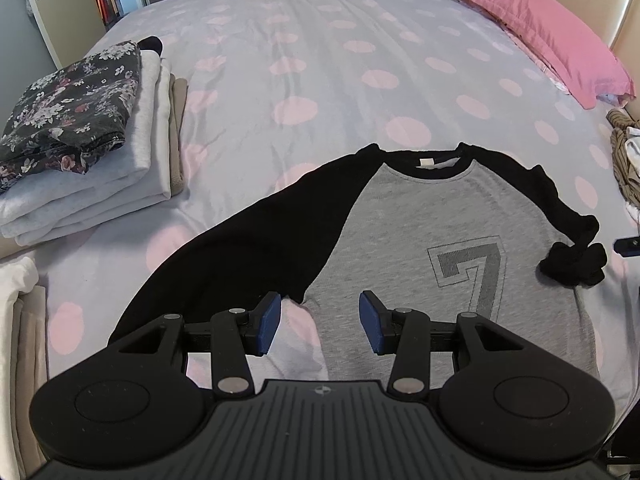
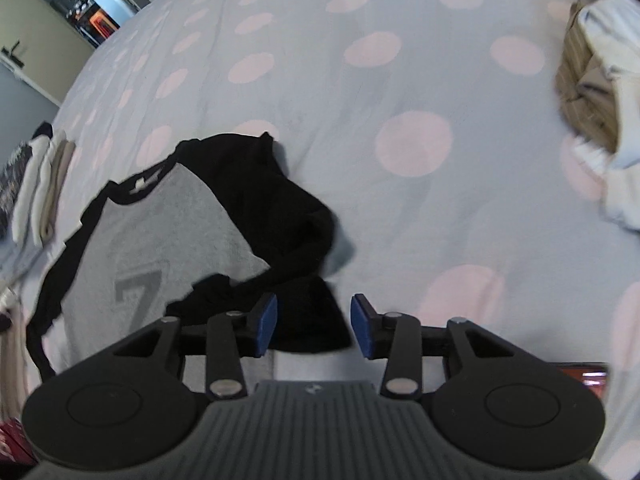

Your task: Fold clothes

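Partway through the pile. Folded stack (image 1: 84, 136) already parked at the left side of the bed (image 1: 320, 60): floral piece on top, pale grey and beige layers beneath; more pale folded fabric at the near-left edge. Unfolded heap (image 2: 600, 100) of beige-striped and white garments waiting at the far right of the bed. So: several items done, one in hand, more queued.

Current item: raglan shirt (image 1: 420, 240), grey body, black sleeves and collar, grey "7" on the chest. Lying face up near the front edge of the bed, collar pointing away, label visible inside the neck. Body mostly flat, no fold made in it yet by the look of it. Left sleeve (image 1: 248, 248) spread out diagonally, fairly smooth. Right sleeve (image 2: 280, 220) bunched and twisted, cuff end balled up at the shirt's side; needs straightening or tucking across the body first.

Left gripper (image 1: 320, 320): fingers apart, nothing between them, hovering over the lower left side of the shirt near the underarm seam.

Right gripper (image 2: 314, 322): fingers apart, not clamped; black sleeve fabric lying under the gap. Contact with the cloth not clear from the blurred view.

Pink pillow (image 1: 560, 40) at the head end, clear of the work area.
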Demonstrator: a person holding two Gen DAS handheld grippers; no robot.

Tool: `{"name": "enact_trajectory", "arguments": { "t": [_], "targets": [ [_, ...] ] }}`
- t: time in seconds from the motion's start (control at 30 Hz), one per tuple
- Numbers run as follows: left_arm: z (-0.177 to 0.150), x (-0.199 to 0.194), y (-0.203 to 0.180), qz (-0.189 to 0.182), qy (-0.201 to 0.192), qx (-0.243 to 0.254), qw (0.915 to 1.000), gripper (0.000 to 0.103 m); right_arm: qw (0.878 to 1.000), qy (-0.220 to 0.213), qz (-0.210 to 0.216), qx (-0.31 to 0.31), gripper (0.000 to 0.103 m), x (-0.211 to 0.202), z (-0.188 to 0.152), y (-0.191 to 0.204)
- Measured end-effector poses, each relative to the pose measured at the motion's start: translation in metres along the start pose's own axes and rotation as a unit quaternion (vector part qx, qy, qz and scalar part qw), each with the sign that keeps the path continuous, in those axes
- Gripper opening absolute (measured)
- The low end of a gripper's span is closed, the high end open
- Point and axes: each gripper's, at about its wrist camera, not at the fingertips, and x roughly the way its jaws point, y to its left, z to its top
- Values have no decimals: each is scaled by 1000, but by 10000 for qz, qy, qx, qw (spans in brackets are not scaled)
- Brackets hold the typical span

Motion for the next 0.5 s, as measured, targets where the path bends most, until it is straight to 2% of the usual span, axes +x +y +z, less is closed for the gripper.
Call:
{"name": "enact_trajectory", "arguments": {
  "t": [0.1,0.13,0.17,0.2,0.33,0.5],
  "targets": [
    [1,2,-1,1,26,59,10000,41,9999,71,-101,-104,43,16,2,9],
    [1,2,0,0,34,68,10000,41,9997,127,-123,-137,38,21,2,11],
    [1,2,0,0,43,76,10000,41,9996,197,-105,-148,19,25,0,13],
    [1,2,0,1,42,77,10000,41,9996,216,-89,-152,6,25,-1,15],
    [2,-2,1,-10,-21,59,10000,41,9992,11,-227,-317,5,7,-4,22],
    [1,-8,1,-28,-118,58,9999,41,9977,-377,-482,-282,5,-48,-4,14]
  ]
}}
